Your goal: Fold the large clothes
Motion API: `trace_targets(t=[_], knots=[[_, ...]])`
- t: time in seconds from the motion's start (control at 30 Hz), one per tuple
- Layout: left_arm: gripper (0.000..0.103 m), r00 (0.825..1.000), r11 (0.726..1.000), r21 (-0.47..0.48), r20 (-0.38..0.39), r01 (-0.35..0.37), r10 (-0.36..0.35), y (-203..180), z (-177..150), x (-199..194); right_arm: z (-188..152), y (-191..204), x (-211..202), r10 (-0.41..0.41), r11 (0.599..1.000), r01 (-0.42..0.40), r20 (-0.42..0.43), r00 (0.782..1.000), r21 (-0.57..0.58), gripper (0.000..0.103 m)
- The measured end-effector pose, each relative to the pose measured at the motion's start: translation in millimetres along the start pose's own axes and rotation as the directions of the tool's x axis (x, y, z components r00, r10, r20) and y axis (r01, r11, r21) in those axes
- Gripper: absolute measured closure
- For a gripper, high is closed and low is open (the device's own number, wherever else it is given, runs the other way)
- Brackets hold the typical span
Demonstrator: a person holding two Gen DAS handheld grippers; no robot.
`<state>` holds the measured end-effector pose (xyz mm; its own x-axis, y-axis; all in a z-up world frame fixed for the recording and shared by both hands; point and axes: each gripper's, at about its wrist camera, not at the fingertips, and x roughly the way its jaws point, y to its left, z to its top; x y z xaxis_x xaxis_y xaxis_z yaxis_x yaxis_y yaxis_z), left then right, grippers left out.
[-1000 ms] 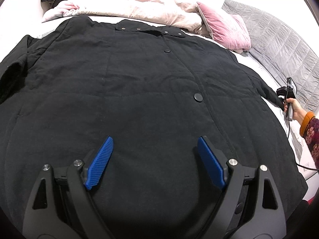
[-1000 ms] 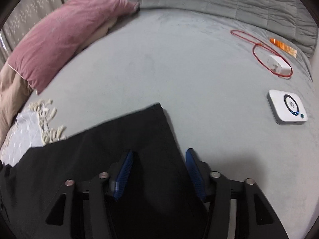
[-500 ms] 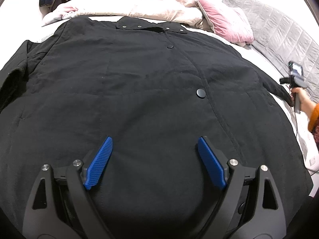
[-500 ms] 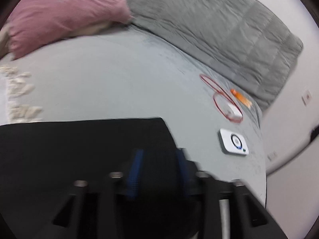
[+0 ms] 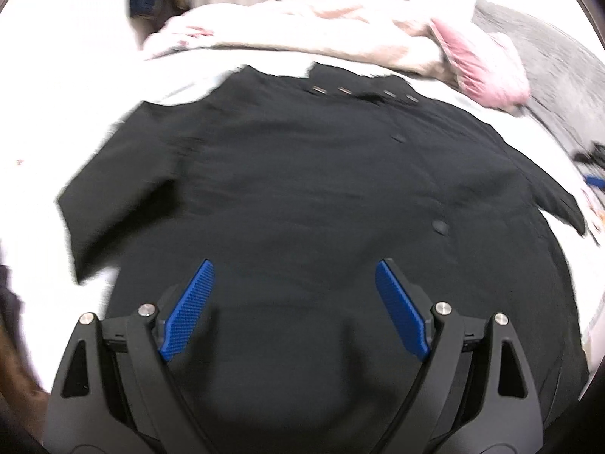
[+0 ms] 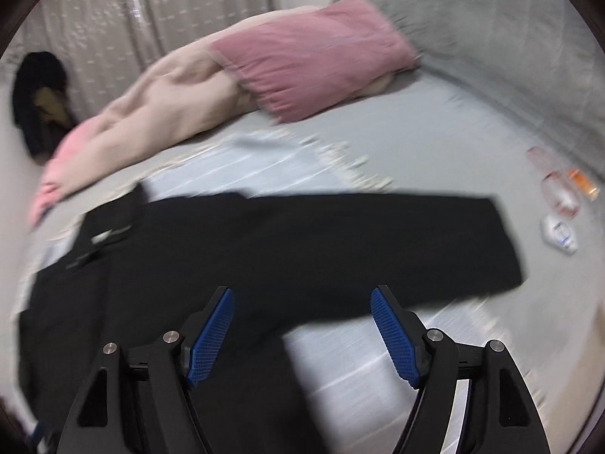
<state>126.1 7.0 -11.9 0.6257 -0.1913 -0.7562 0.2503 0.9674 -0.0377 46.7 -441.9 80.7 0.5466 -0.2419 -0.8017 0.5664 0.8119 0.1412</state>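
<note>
A large black coat [image 5: 302,196] lies spread flat on the bed, collar at the far end, buttons down its front. Its left sleeve [image 5: 87,212] sticks out to the left and its right sleeve [image 5: 559,204] to the right. My left gripper [image 5: 295,310] is open and empty above the coat's lower front. In the right wrist view the right sleeve [image 6: 340,242] lies stretched out flat on the grey sheet. My right gripper [image 6: 302,333] is open and empty above the sleeve's near edge. Both views are motion-blurred.
A beige duvet [image 5: 321,34] and a pink pillow [image 6: 310,64] lie at the far end. A grey quilt [image 6: 491,38] lies to the right. A red cable [image 6: 559,189], an orange item [image 6: 584,183] and a white device [image 6: 559,234] lie beyond the cuff.
My right gripper has opened, let go of the sleeve cuff and pulled back. The sleeve now lies flat. My left gripper has drawn back, so more of the coat shows.
</note>
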Motion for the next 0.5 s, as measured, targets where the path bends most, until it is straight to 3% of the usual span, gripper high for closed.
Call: trace_targets(t=[0.17,0.27,0.4,0.5], knots=[[0.015,0.990,0.990,-0.003,0.000,-0.138,0.138,35.1,10.7,9.1,-50.8,49.0,-7.1,0.083,0.995,-0.083,-0.002,0.997,-0.054,0.027],[0.015,0.981,0.981,-0.011,-0.013,-0.195,0.195,50.9,16.2,23.5,-80.3,71.4,5.1,0.112,0.991,-0.115,-0.057,0.992,-0.068,0.026],[0.015,0.967,0.966,-0.033,-0.014,-0.256,0.255,61.4,15.7,45.0,-113.0,80.7,22.1,0.161,0.984,-0.167,-0.105,0.981,-0.060,0.026],[0.015,0.957,0.957,0.022,0.016,-0.289,0.288,64.1,15.6,69.4,-127.1,75.8,43.6,0.139,0.989,-0.146,-0.159,0.977,-0.038,0.026]])
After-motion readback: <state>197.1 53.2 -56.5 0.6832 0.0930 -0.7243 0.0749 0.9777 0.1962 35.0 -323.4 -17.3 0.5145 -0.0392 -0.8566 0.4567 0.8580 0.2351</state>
